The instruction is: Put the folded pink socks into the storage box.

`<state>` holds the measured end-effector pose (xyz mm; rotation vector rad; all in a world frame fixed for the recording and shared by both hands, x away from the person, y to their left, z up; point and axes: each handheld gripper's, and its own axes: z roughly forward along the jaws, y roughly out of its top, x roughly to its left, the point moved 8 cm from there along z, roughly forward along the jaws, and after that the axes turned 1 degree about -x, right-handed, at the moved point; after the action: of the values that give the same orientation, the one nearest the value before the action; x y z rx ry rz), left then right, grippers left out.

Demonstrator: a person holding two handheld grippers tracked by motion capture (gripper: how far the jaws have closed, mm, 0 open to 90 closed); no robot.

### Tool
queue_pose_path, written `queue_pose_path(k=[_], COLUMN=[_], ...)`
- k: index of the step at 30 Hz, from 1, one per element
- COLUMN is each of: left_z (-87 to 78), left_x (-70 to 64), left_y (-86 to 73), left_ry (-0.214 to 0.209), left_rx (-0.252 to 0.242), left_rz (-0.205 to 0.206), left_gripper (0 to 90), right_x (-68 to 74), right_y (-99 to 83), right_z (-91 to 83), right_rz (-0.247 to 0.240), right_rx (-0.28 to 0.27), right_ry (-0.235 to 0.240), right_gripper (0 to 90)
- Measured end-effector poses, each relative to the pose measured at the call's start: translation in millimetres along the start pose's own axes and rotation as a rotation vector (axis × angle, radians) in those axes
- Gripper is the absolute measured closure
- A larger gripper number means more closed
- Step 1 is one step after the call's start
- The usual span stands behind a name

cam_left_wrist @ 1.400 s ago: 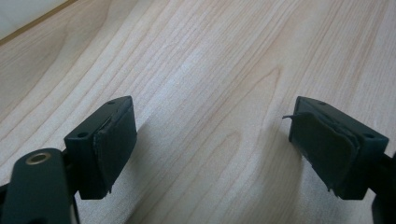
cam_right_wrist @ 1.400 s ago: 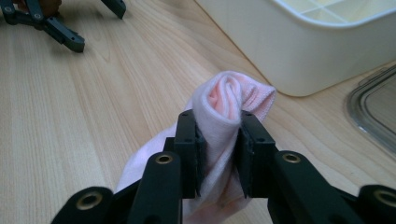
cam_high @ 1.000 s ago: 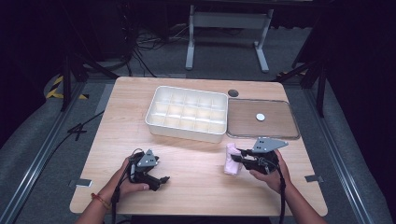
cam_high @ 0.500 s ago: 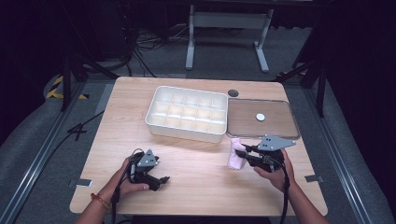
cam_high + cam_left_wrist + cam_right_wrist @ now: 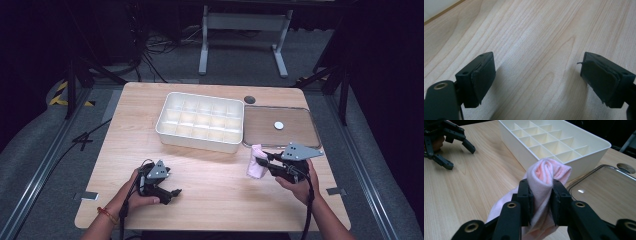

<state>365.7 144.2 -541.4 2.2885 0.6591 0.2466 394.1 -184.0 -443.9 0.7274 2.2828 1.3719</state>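
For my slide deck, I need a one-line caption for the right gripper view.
Right gripper pinches a rolled pink sock before the white divided tray.

Both grippers black-framed, each topped by a grey three-cornered plate and trailing a black cable: left gripper (image 5: 172, 192) with worn dark jaw pads, right gripper (image 5: 261, 159) brass-riveted; red band on left wrist (image 5: 106, 214).

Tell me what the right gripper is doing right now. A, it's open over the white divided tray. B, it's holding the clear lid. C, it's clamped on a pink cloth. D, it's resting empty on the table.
C: in the right gripper view the right gripper has its jaws pressed against both sides of the bunched pink cloth, just short of the white divided tray.
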Motion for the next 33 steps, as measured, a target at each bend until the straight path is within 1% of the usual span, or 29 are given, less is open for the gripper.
queue_pose_path(k=[3, 5, 11, 12, 15, 19, 21, 22, 24, 25, 31, 33], left_z=[0.4, 1.1, 1.3, 1.3, 1.4, 1.9, 2.0, 2.3, 2.5, 2.5, 2.8, 2.8], left_x=[0.1, 0.7, 1.0, 1.0, 1.0, 1.2, 1.5, 1.2, 1.1, 1.1, 1.2, 1.2], left_y=[0.4, 1.0, 1.3, 1.3, 1.4, 1.7, 1.7, 2.0, 2.0, 2.1, 2.3, 2.3], left_ry=[-0.001, -0.002, 0.001, 0.001, -0.001, -0.001, 0.001, 0.0, -0.001, 0.0, -0.001, -0.001], left_rx=[0.0, 0.0, 0.002, 0.002, 0.001, 0.004, 0.007, 0.003, 0.005, 0.005, 0.005, 0.006], left_rz=[0.0, 0.009, 0.009, 0.009, 0.009, 0.009, 0.011, 0.006, 0.005, 0.004, 0.006, 0.006], left_gripper=[12.7, 12.3, 11.8, 11.8, 11.8, 11.3, 11.2, 10.9, 10.9, 10.8, 10.6, 10.6], right_x=[-1.9, -3.3, -7.0, -6.9, -8.5, -11.5, -12.3, -14.2, -16.4, -18.4, -18.9, -18.9], right_y=[1.4, 3.2, 11.4, 12.3, 16.1, 23.4, 25.5, 28.3, 32.2, 35.8, 43.4, 47.6], right_z=[-3.1, -6.0, -11.9, -11.3, -8.2, -5.8, -5.8, -5.6, -5.8, -4.8, -1.0, 0.1], right_rz=[-0.003, -0.003, -0.016, -0.013, -0.032, -0.047, -0.045, -0.051, -0.041, -0.051, -0.055, -0.069], right_rx=[-0.007, -0.016, -0.042, -0.042, -0.041, -0.055, -0.057, -0.066, -0.075, -0.078, -0.079, -0.086], right_ry=[-0.01, -0.016, -0.032, -0.032, -0.04, -0.046, -0.044, -0.049, -0.043, -0.045, -0.037, -0.038], right_gripper=[72.2, 72.1, 72.0, 72.0, 71.8, 71.8, 71.8, 71.8, 71.7, 71.7, 71.4, 71.3])
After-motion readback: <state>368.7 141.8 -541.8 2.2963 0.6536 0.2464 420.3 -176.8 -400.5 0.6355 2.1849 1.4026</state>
